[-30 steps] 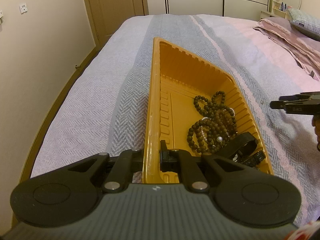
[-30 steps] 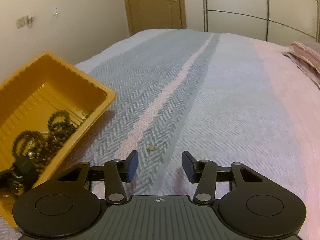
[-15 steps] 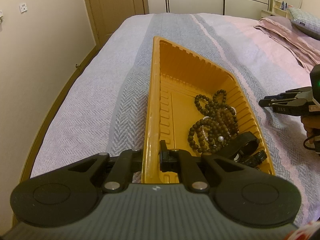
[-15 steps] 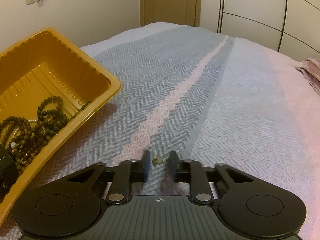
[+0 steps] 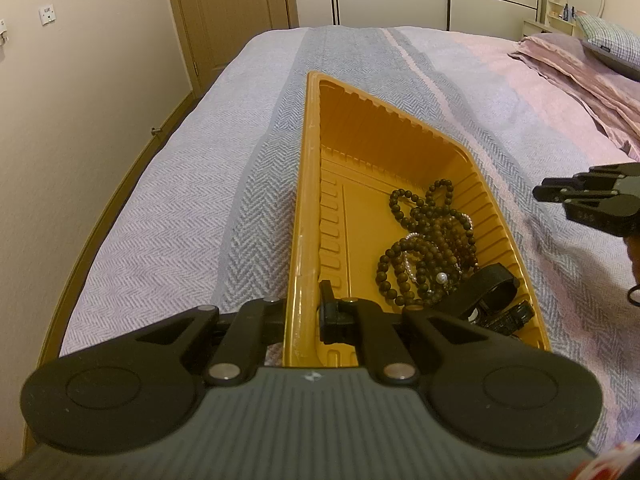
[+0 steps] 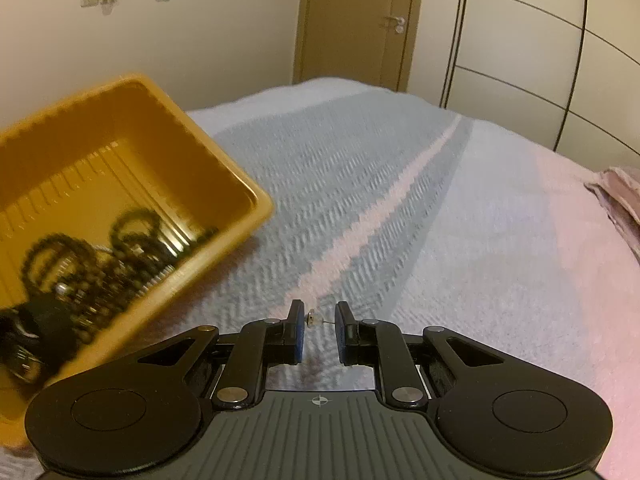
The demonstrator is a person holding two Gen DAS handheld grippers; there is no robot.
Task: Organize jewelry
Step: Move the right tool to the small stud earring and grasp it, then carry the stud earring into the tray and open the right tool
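Left gripper [image 5: 303, 312]: fingers clamped on the near left rim of the orange tray [image 5: 308, 184], one finger outside the wall, one inside. Right gripper [image 6: 318, 326]: fingers drawn close, pinching a small earring [image 6: 314, 318] crosswise between the blue pads, above the bedspread [image 6: 460, 240]. In the left view the right gripper [image 5: 576, 196] sits just right of the tray, clear of its rim. Tray rests on the striped bedspread; inside it, at the near right end, a heap of dark bead bracelets [image 5: 428, 248] with a few pearls, and a black watch [image 5: 492, 296] nearest the corner. Door [image 6: 356, 20] and wardrobe on the far side
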